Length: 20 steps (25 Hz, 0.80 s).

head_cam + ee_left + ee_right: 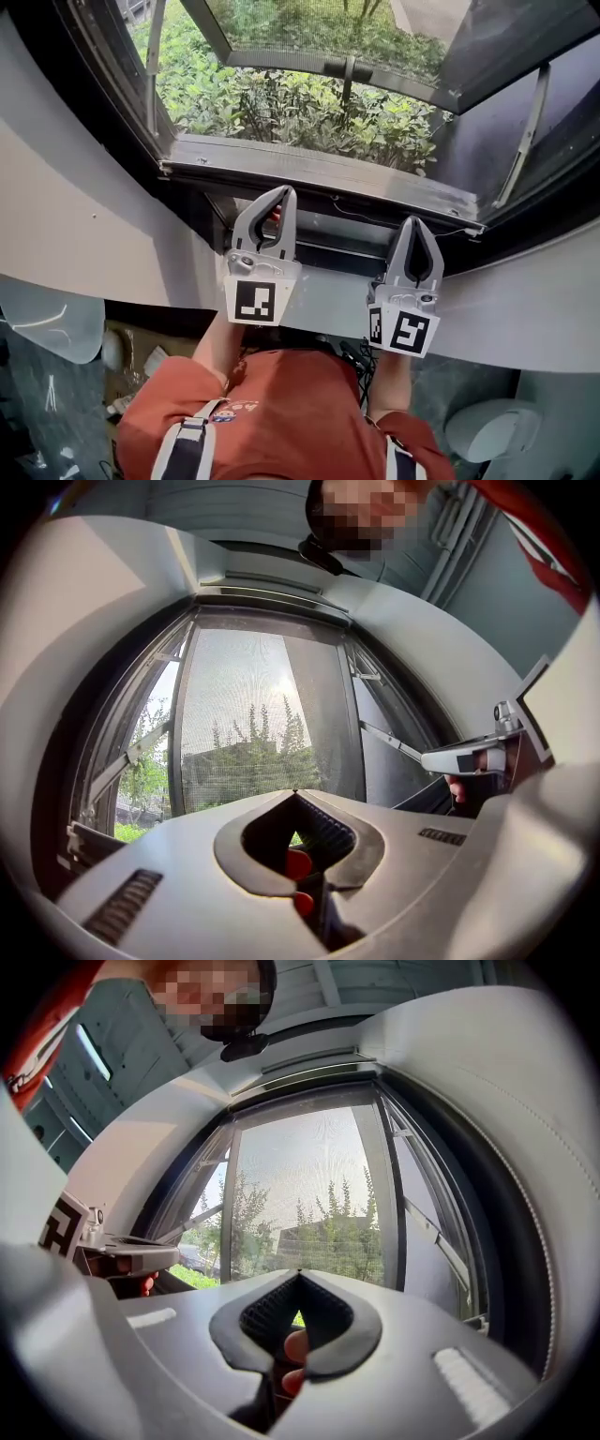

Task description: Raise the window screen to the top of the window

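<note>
You are holding both grippers up in front of the open window, side by side and apart, each one pointing slightly upward. The left gripper [281, 191] is showing its tongs pressed together with nothing between them, its tip sitting just under the edge of the dark sill [319, 171]; whether it is touching there cannot be told. The right gripper [415, 221] is likewise pressing its tongs together on nothing, its tip lying a little lower and just beside the sill's right part. Behind each pair of tongs one of your fingers [292, 1344] is showing through the gap. The window screen [253, 724] is filling the middle of the window frame as grey mesh, with trees and a building showing through it. In the head view its bottom rail [309, 64] is sitting above the sill, and green plants [281, 112] are showing clear in the gap between them. Neither gripper is reaching the rail. The left marker cube [255, 302] and the right marker cube [405, 330] are facing up toward you above your orange shirt [281, 412].
</note>
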Each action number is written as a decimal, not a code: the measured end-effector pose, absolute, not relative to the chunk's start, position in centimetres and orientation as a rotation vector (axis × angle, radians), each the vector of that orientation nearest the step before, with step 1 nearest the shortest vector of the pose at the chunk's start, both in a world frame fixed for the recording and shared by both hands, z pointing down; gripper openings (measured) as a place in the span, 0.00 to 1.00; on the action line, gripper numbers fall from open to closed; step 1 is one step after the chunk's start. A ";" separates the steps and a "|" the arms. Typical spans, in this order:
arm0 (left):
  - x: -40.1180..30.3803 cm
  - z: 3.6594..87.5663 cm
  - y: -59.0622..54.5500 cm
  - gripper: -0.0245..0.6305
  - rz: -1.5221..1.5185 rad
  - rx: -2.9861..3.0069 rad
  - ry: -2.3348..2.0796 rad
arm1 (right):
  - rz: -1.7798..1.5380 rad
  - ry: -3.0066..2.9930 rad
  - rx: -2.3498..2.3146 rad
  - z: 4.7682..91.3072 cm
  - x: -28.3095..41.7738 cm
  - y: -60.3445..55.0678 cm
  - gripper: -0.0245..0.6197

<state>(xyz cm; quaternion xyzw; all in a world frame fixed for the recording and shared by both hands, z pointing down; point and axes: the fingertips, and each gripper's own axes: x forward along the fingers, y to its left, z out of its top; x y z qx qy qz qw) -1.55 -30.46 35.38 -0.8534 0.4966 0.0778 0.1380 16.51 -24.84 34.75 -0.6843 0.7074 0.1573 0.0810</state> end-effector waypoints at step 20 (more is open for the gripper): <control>-0.7 37.4 -32.8 0.12 -0.110 -2.381 1.383 | 0.617 2.415 -2.105 37.6 16.5 -27.4 0.05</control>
